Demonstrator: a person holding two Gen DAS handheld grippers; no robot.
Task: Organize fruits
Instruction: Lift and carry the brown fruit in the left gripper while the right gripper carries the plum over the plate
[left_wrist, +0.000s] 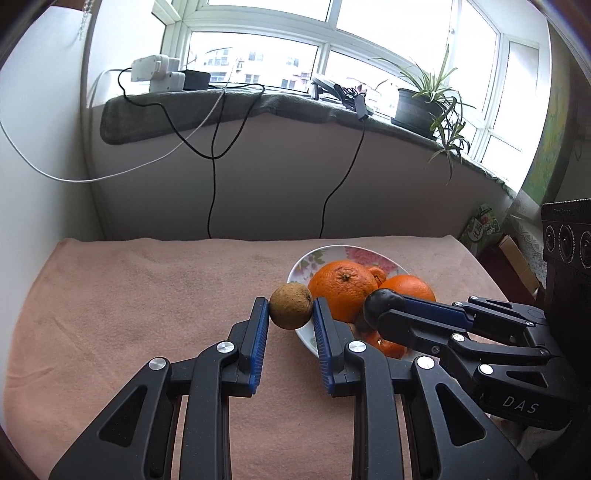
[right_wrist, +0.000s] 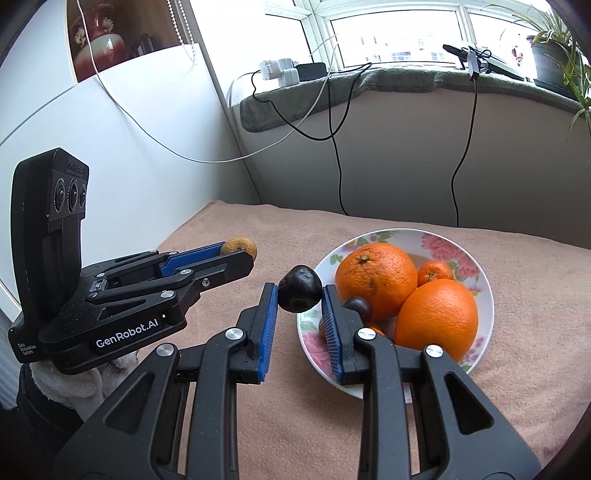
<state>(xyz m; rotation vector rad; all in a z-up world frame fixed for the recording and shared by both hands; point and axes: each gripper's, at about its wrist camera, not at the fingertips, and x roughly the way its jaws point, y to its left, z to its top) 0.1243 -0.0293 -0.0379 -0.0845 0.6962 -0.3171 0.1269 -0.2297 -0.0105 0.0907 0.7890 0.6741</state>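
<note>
Brown fruit (left_wrist: 290, 306): clamped in left gripper (left_wrist: 291, 309), beside the plate's (right_wrist: 476, 363) left rim. Dark fruit (right_wrist: 299, 290): pinched in right gripper (right_wrist: 300, 291), above that rim. Plate: two oranges (right_wrist: 375, 280), a tangerine (right_wrist: 434, 272), another dark fruit (right_wrist: 357, 307); pink cloth (left_wrist: 147, 295) beneath.

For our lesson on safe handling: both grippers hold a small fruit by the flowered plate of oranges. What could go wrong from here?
1. The brown fruit is pinched only at the left gripper fingertips; being round, it might slip out.
2. The dark fruit in the right gripper is held likewise, over the plate rim, and could drop.
3. The grippers sit close and might collide.
</note>
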